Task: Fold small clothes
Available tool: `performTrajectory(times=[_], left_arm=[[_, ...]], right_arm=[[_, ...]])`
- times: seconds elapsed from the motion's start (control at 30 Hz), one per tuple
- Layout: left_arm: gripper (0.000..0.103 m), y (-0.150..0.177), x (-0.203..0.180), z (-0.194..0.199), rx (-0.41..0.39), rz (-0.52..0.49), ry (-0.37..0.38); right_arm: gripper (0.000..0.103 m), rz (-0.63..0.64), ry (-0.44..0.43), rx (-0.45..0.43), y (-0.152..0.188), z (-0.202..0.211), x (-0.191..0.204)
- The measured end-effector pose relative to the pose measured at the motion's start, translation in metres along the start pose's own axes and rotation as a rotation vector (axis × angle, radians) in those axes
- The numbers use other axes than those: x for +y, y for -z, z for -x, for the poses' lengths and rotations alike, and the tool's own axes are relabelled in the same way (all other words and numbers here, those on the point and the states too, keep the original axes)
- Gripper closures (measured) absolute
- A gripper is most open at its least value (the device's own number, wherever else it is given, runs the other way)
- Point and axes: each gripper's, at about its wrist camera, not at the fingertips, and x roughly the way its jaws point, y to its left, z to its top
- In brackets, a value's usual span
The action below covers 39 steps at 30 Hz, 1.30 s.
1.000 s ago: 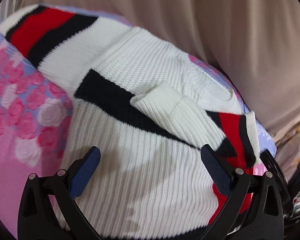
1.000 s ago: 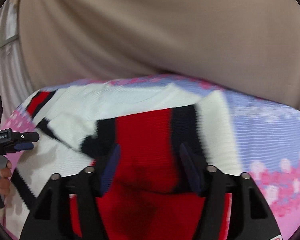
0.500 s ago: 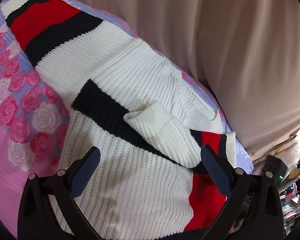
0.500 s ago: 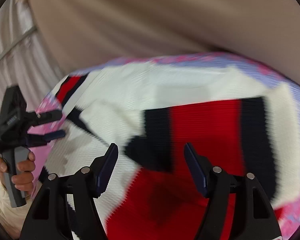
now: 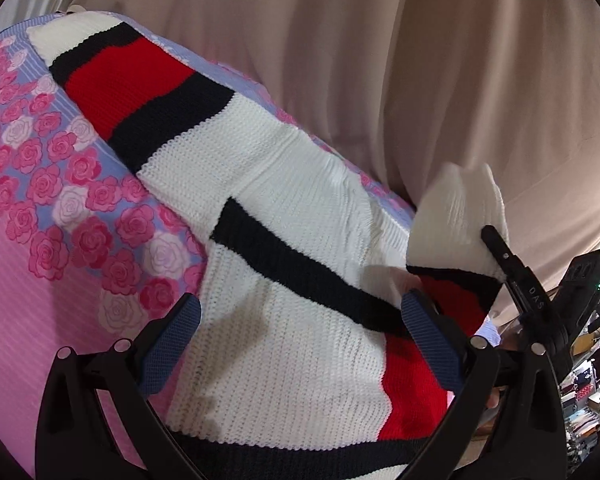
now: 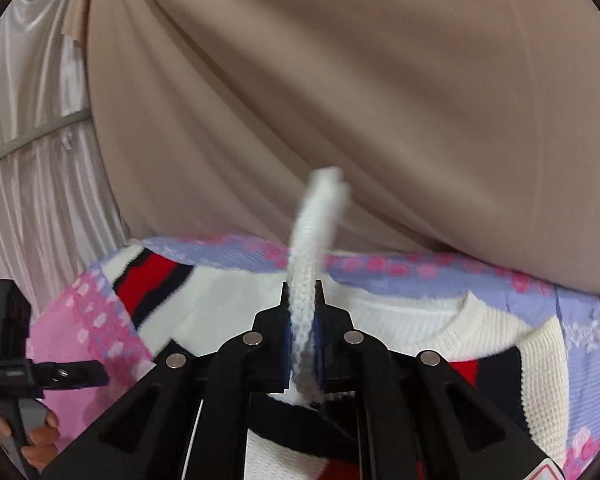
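A white knit sweater with black and red stripes lies spread on a rose-print bedsheet. My left gripper is open and empty, hovering over the sweater's lower body. My right gripper is shut on the white cuff of the right sleeve and holds it raised off the sweater. In the left wrist view the lifted sleeve cuff stands up at the right with the right gripper clamped on it. The left gripper shows at the left edge of the right wrist view.
A beige curtain hangs close behind the bed's far edge. A pale pleated curtain hangs at the left. Cluttered shelves stand beyond the bed's right side.
My right gripper has closed on the sleeve cuff and lifted it off the sweater's body. My left gripper stays open and has shifted slightly over the sweater.
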Motion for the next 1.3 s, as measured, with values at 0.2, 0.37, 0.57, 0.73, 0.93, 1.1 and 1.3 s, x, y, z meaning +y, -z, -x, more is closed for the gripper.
performTrajectory(times=[0.2,0.37,0.57,0.73,0.93,1.1,1.3], left_arm=[[0.005,-0.004,-0.006,-0.020,0.050,0.083,0.077],[0.005,-0.006,0.000,-0.034,0.062,0.071,0.034],[0.005,-0.012,0.001,-0.081,0.138,0.061,-0.013],[0.014,-0.025,-0.006,-0.111,0.135,0.044,-0.017],[0.095,-0.036,-0.028,-0.130,0.108,-0.071,-0.054],[0.095,-0.032,-0.046,-0.092,-0.079,-0.149,-0.030],[0.095,0.000,-0.029,-0.149,0.020,-0.130,-0.117]], right_arm=[[0.090,0.215,-0.081,0.395,0.076,-0.112,0.064],[0.056,0.010,-0.245,0.276,0.067,-0.046,0.017],[0.040,-0.153,0.103,0.109,0.050,0.039,-0.095],[0.036,-0.428,0.280,0.163,0.064,0.034,-0.193],[0.093,-0.362,0.347,0.240,0.072,0.003,-0.200],[0.095,-0.524,0.288,-0.026,0.078,0.075,-0.238],[0.100,-0.584,0.364,0.195,0.120,0.055,-0.265]])
